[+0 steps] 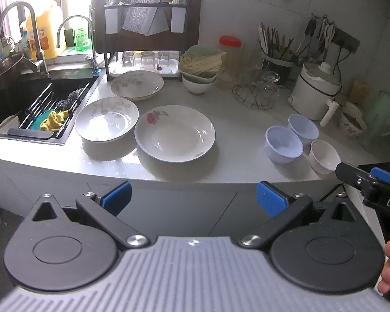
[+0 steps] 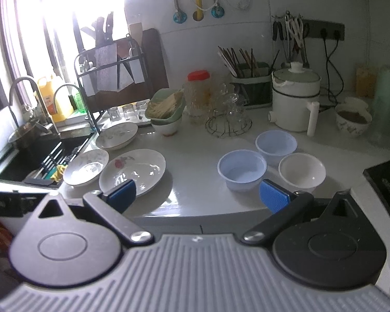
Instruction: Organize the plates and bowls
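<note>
Three white plates lie on the counter: a rose-print plate (image 1: 174,133) (image 2: 132,171) at the front, a leaf-print plate (image 1: 106,118) (image 2: 85,166) left of it by the sink, and a third plate (image 1: 137,84) (image 2: 116,135) behind. Two pale blue bowls (image 1: 284,144) (image 1: 303,128) (image 2: 242,169) (image 2: 276,143) and a white bowl (image 1: 323,156) (image 2: 302,171) cluster at the right. My left gripper (image 1: 193,199) is open, held short of the counter edge, empty. My right gripper (image 2: 197,195) is open over the front edge, empty, its tip (image 1: 351,173) near the white bowl.
A sink (image 1: 26,98) with a rack and yellow cloth sits left. Behind stand a dish rack (image 1: 145,31), upturned glasses (image 1: 148,59), stacked green bowls with noodles (image 1: 200,67), a red-lidded jar (image 1: 230,52), a wire glass stand (image 1: 260,91), a white electric pot (image 1: 316,88) and a chopstick holder (image 2: 249,83).
</note>
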`<action>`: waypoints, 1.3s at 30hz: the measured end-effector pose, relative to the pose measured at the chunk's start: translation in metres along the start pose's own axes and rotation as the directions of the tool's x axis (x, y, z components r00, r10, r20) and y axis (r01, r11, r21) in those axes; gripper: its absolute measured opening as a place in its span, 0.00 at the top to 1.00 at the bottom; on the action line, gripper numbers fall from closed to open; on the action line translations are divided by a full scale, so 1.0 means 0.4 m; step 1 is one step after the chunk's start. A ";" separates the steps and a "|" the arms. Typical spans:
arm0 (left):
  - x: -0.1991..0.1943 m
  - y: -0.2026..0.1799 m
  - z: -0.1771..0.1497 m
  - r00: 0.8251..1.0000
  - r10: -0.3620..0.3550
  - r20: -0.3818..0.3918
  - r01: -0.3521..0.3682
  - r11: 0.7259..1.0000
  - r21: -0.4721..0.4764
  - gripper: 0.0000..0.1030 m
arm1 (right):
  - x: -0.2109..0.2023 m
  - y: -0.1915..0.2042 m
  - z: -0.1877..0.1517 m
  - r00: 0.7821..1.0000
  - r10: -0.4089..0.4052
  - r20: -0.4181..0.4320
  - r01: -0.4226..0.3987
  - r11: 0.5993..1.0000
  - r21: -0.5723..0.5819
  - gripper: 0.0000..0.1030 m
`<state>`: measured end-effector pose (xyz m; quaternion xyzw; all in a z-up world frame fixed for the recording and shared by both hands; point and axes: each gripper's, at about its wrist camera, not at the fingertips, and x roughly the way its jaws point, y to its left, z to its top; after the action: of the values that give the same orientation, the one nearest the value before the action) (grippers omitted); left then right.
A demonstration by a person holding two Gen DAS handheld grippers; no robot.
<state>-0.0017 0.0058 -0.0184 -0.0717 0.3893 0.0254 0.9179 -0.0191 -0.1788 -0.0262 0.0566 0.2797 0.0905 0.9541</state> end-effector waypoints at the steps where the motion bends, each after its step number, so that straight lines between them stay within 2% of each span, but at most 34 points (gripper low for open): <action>1: 0.001 0.005 -0.001 1.000 0.004 0.001 -0.004 1.000 -0.004 0.00 | 0.002 -0.003 -0.001 1.000 0.001 -0.004 -0.001 1.000 0.009 0.00; 22: -0.001 -0.002 -0.016 1.000 0.003 -0.015 -0.003 1.000 -0.012 0.00 | -0.005 -0.002 -0.022 1.000 -0.012 -0.028 0.012 1.000 -0.007 0.00; 27: 0.007 0.006 -0.012 0.999 0.014 -0.045 -0.015 1.000 -0.017 0.00 | 0.012 0.007 -0.015 0.999 0.015 -0.052 -0.015 1.000 -0.006 0.00; 33: 0.015 0.026 -0.014 0.998 0.043 -0.053 -0.045 0.999 -0.027 0.00 | 0.010 0.019 -0.005 0.997 0.067 -0.031 -0.067 0.998 0.001 0.00; 39: 0.032 0.038 -0.001 0.998 0.038 -0.058 -0.040 0.999 -0.033 0.00 | 0.012 0.028 -0.001 0.998 0.059 -0.012 -0.059 0.998 -0.013 0.00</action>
<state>0.0052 0.0206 -0.0296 -0.0803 0.4162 0.0480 0.9045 -0.0170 -0.1671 -0.0271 0.0582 0.2829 0.1209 0.9497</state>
